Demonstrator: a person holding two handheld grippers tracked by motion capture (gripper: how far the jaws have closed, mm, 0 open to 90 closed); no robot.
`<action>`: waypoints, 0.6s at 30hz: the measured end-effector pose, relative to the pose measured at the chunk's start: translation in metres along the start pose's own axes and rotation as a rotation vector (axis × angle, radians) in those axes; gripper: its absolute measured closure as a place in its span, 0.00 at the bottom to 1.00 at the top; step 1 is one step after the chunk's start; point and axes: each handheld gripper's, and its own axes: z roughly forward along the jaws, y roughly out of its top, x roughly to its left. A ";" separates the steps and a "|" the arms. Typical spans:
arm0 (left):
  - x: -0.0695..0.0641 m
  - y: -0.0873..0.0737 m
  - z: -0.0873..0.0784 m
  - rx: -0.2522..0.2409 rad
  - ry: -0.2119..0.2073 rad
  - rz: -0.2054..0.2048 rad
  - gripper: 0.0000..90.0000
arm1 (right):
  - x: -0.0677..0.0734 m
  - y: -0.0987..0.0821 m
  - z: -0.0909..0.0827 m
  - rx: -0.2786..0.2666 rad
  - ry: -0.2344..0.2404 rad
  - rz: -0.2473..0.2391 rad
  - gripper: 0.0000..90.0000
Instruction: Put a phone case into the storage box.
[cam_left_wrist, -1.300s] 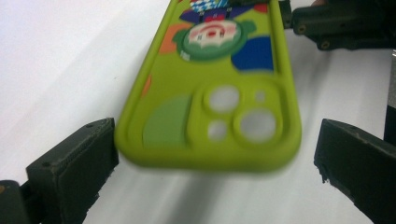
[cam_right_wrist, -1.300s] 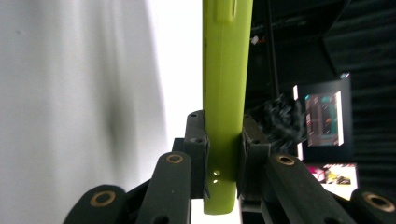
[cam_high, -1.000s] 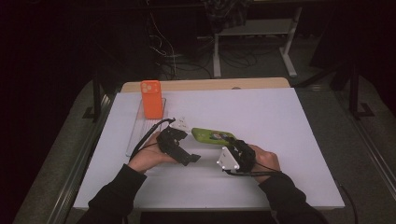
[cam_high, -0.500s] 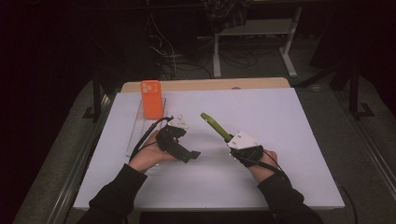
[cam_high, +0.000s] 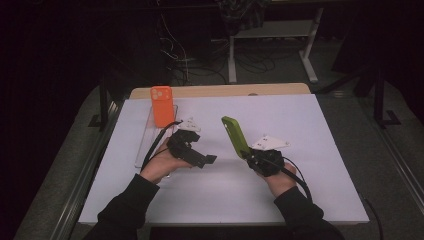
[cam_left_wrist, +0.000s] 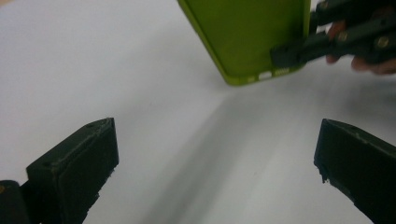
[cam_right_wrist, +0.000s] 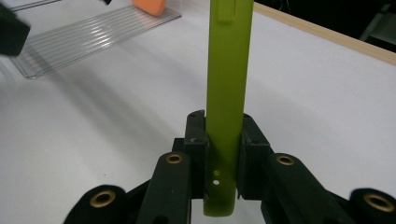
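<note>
My right gripper is clamped on the bottom end of the green phone case, which a second ago lay flat on the white table and now stands raised off it, tilted up and away from my jaws. So the pick-up looks done, and the case seems ready to carry. Just beside it my left gripper waits wide and empty; farther off, the orange phone case stands in the clear rack, and I can read no brand or writing anywhere.
</note>
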 end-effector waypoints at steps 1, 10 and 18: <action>0.000 0.001 0.000 -0.003 0.001 -0.003 0.00 | 0.000 0.000 0.000 0.005 -0.006 -0.016 0.84; 0.000 0.013 0.011 -0.065 -0.032 -0.052 0.00 | 0.002 -0.001 0.001 0.001 0.024 0.039 0.84; 0.001 0.027 0.020 -0.119 -0.055 -0.063 0.00 | 0.006 0.000 0.001 -0.010 0.048 0.054 0.84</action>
